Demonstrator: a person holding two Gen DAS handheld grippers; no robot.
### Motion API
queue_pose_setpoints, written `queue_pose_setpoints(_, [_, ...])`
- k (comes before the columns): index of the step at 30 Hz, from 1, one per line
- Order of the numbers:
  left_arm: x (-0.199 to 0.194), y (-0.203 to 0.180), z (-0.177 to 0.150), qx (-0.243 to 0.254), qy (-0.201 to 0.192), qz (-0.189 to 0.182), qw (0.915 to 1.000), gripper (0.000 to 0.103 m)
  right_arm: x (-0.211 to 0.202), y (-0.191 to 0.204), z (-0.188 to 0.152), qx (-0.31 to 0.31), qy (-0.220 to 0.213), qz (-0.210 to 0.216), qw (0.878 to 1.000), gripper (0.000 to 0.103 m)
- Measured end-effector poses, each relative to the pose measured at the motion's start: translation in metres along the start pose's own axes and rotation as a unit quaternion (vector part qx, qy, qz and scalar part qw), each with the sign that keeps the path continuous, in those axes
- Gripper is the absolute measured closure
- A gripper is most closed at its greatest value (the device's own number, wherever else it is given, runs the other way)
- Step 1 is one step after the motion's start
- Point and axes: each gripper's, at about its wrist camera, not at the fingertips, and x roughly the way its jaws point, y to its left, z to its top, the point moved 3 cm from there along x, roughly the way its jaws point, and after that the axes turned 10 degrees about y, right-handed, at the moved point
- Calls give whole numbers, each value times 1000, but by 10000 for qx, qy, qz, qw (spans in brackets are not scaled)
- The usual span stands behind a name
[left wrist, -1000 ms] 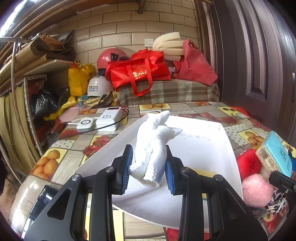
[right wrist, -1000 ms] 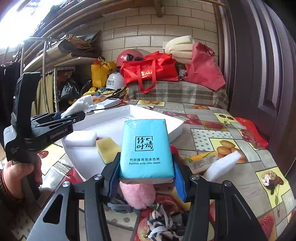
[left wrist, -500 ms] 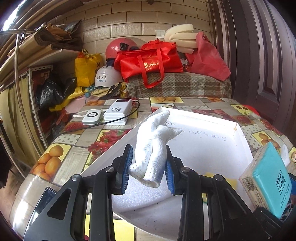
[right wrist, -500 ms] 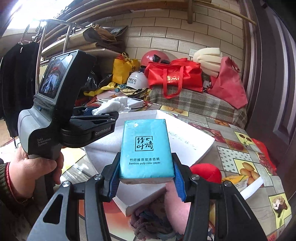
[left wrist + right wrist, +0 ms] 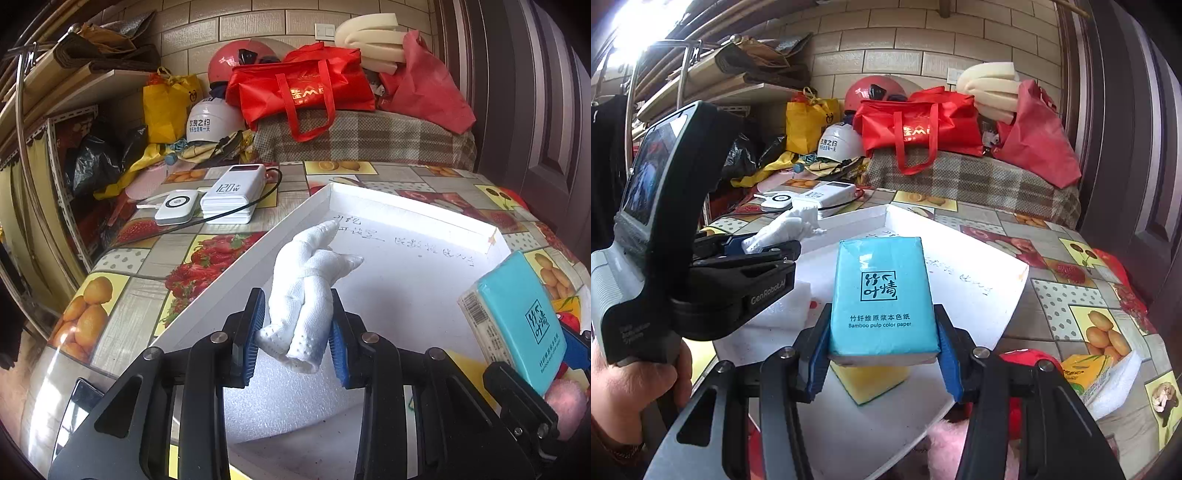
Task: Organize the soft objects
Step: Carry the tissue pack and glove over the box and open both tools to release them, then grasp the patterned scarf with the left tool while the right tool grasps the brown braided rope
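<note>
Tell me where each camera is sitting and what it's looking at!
Left wrist: sits on the left gripper, looking forward over the white foam tray; its jaws pinch a white glove.
Right wrist: sits on the right gripper, looking across the same tray; its jaws pinch a blue tissue pack, and the person's left hand shows holding the left gripper.
Both views share the tray, glove, tissue pack, the red bag and the white power bank.
</note>
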Motion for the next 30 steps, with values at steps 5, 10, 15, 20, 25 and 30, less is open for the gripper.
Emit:
queue_pose_setpoints(5, [1,-6,0,158,27,-18,9999,71,7,-6,0,183,200,-31,9996,51])
queue_pose_setpoints(10, [-9,-6,0,116,-212,290,9993,48,5,-5,-1,192,188,-149,9995,23])
queue_pose_setpoints(15, [-15,11,-1,-286,-393,435,9979,0,-1,-9,-1,310,86,-204,9993,16])
queue_pose_setpoints(20, [-20,21,-3,-550,-502,488,9960,0,-6,-10,0,352,-52,-212,9991,16])
queue_pose_setpoints(25, [-40,23,-8,-648,-1010,509,9915,0,-14,-7,-1,265,-268,-195,9991,15])
queue_pose_setpoints(30, [-64,15,-19,-443,-1517,445,9864,0,-29,-10,-9,209,-421,-114,9988,15])
